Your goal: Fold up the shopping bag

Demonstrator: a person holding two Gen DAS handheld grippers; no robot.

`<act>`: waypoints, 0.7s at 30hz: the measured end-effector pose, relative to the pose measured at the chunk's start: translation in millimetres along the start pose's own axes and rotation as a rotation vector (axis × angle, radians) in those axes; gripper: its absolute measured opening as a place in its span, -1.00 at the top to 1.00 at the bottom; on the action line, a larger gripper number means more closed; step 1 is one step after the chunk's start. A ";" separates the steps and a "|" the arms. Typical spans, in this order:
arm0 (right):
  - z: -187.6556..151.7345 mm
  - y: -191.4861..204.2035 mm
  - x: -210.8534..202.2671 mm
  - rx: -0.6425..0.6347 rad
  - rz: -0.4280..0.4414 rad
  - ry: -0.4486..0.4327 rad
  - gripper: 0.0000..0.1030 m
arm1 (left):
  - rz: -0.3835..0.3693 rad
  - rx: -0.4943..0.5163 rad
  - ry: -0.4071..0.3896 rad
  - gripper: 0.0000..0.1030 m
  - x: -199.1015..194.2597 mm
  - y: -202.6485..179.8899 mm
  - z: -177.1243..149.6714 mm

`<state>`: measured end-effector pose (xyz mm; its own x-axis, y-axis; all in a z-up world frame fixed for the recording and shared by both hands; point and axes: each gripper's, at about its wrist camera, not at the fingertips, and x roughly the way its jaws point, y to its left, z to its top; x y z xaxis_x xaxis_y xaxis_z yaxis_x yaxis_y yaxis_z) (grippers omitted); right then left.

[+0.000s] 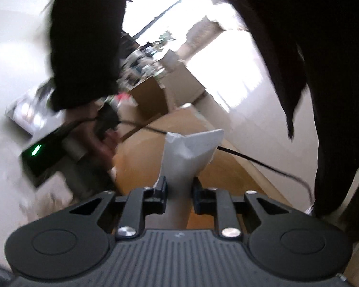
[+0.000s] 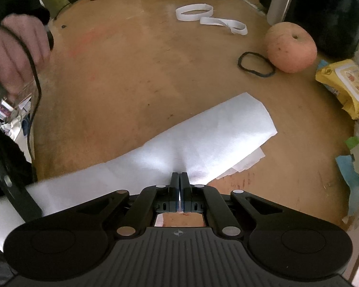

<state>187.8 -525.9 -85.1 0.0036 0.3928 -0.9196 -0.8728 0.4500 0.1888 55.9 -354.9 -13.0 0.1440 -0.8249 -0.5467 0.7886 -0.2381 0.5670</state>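
A: Surface & room?
B: Worn tan wooden table (image 2: 136, 71); bright window in left view.
A: Bag?
B: White thin fabric shopping bag (image 2: 203, 138) lies flat on it. Right gripper (image 2: 179, 179) pinched tight on its near edge; left gripper (image 1: 179, 189) nipped on a raised strip.
A: Right view only?
B: Peach-coloured apple (image 2: 290, 47), black elastic band (image 2: 256, 64), white strap loops (image 2: 210, 19), yellow wipes pack (image 2: 344, 83).
A: Blocking?
B: Black sleeve (image 1: 86, 43).

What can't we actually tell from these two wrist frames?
- Left wrist view: motion blur smears the clutter behind the bunched white bag in the left gripper; unidentifiable.
- Same view: a dark sleeve covers the upper left.
- Right wrist view: the right gripper hides the bag's near edge; layers pinched unclear.
- Bag's left end blurs out of frame.
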 end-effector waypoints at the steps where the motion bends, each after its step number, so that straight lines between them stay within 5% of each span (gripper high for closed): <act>1: 0.6 -1.0 0.1 -0.003 0.005 0.003 0.98 | -0.008 -0.078 0.009 0.61 -3.0 11.8 1.7; 11: 2.2 -5.0 0.5 -0.030 0.030 0.009 0.98 | 0.017 -0.874 0.029 0.61 -2.6 115.2 -29.5; 21: 6.2 -9.5 5.7 -0.014 0.028 0.001 0.98 | -0.133 -1.478 -0.016 0.60 44.2 178.8 -116.0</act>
<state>199.2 -523.0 -90.0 -0.0212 0.4046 -0.9143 -0.8793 0.4277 0.2097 272.6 -374.5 -7.3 0.0251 -0.8469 -0.5311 0.6752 0.4061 -0.6158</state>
